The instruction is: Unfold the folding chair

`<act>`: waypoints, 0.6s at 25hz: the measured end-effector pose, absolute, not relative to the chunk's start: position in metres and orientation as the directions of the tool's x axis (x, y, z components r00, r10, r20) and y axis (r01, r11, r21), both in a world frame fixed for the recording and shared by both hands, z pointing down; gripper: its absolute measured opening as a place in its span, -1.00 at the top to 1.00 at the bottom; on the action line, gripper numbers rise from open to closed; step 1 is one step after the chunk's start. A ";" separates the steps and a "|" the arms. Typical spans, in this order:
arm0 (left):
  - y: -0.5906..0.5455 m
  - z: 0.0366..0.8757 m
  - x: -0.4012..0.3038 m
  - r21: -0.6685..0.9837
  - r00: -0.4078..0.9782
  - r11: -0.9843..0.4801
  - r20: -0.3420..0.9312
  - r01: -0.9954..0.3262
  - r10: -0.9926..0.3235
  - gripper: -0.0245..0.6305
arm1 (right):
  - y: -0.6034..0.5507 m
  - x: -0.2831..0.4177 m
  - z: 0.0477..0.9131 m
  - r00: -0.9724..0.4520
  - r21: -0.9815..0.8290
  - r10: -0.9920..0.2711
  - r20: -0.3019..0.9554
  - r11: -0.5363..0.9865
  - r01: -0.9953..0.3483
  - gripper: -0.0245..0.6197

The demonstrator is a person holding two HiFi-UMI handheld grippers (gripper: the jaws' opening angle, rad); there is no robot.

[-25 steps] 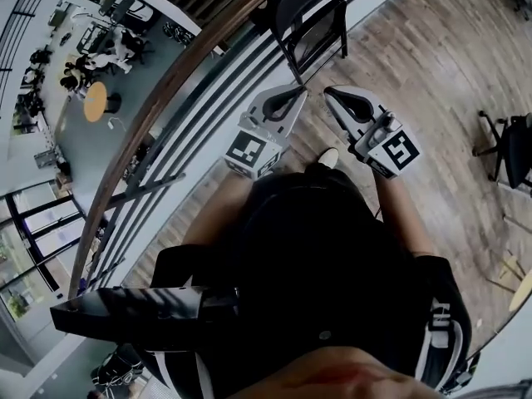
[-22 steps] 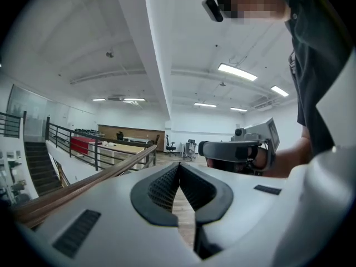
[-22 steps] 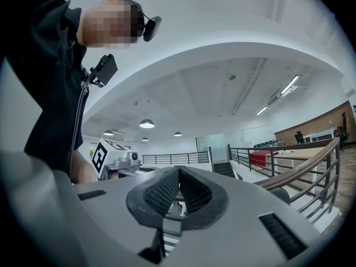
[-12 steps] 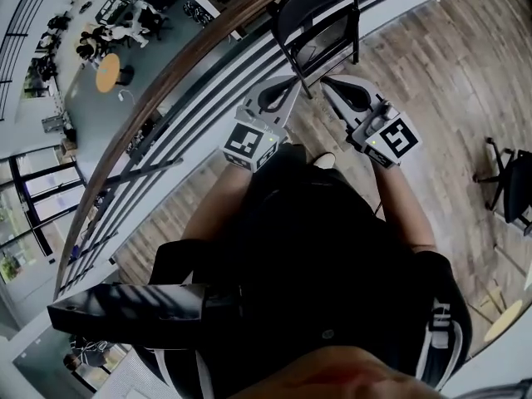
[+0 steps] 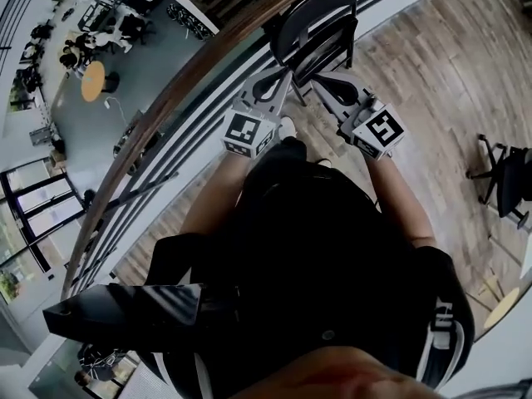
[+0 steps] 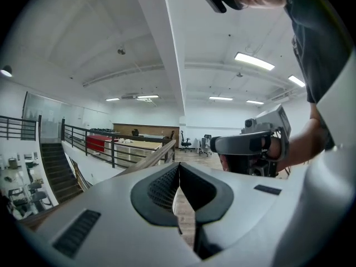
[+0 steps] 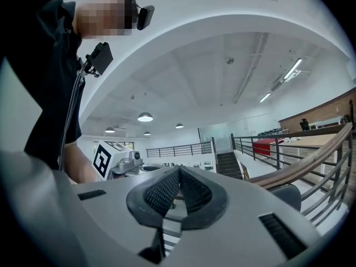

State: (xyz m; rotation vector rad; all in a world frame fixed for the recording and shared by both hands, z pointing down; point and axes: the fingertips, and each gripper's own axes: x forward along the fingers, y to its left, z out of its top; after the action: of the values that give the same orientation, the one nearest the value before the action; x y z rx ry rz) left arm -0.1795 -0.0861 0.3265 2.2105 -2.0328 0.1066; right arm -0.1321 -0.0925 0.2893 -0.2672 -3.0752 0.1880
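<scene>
1. Black metal folding chair (image 5: 316, 19) stands at 12 o'clock in the head view, upright against a railing with a curved brown wooden handrail (image 5: 179, 77). It looks folded flat, the seat panel close to the back frame.
2. In the same view the left gripper (image 5: 286, 76) reaches up at 11 o'clock and the right gripper (image 5: 321, 80) at 1 o'clock, each with its square-marker cube nearest the person. The 2 tips converge near the chair's lower part. Whether either touches it cannot be told from here.
3. A pale wood-plank floor (image 5: 440, 65) fills the 2 o'clock area, and a black office chair on castors (image 5: 505, 177) sits at 3 o'clock, well apart from the folding chair.
4. In the left gripper view the 2 ribbed black pads (image 6: 161, 185) are pressed together with nothing between them. The right gripper shows at 3 o'clock, held in a hand. The handrail runs away just above the jaws toward 11 o'clock.
5. In the right gripper view the pads are likewise pressed together and pinch nothing. The left gripper's marker cube shows at 9 o'clock. The handrail sweeps in from 3 o'clock, with a dark rounded edge (image 7: 295, 196) just under it at 4 o'clock; whether that is the chair cannot be told.
</scene>
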 end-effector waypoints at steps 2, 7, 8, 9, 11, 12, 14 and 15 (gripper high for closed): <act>-0.095 0.344 -0.198 0.054 0.086 -0.078 0.166 -0.995 -0.982 0.91 | -0.101 -0.149 0.304 -0.985 -0.145 0.160 0.065 0.978 0.150 0.90; -0.109 0.387 -0.237 0.115 0.131 -0.113 0.174 -0.987 -0.976 0.91 | -0.114 -0.193 0.321 -0.986 -0.152 0.143 0.083 0.980 0.129 0.90; -0.111 0.397 -0.244 0.127 0.135 -0.113 0.179 -0.985 -0.975 0.91 | -0.116 -0.200 0.324 -0.986 -0.157 0.141 0.088 0.980 0.126 0.90; -0.114 0.409 -0.250 0.141 0.135 -0.109 0.188 -0.984 -0.973 0.91 | -0.118 -0.206 0.329 -0.986 -0.166 0.138 0.099 0.979 0.120 0.90; -0.120 0.434 -0.262 0.160 0.131 -0.098 0.211 -0.982 -0.969 0.91 | -0.123 -0.214 0.339 -0.984 -0.184 0.130 0.122 0.977 0.106 0.90; -0.123 0.446 -0.267 0.162 0.128 -0.092 0.225 -0.982 -0.966 0.91 | -0.125 -0.218 0.344 -0.984 -0.191 0.126 0.127 0.976 0.101 0.90; -0.128 0.468 -0.275 0.157 0.123 -0.086 0.245 -0.984 -0.962 0.89 | -0.127 -0.223 0.353 -0.982 -0.202 0.124 0.145 0.975 0.093 0.90; -0.131 0.477 -0.279 0.156 0.120 -0.082 0.252 -0.984 -0.960 0.83 | -0.128 -0.226 0.358 -0.979 -0.204 0.126 0.163 0.975 0.092 0.90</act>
State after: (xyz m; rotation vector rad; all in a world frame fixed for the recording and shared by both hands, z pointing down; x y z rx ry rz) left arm -0.2787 -0.1309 0.4765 2.1165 -1.9089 0.1201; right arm -0.2259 -0.1277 0.3576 -0.1639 -2.9468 0.2927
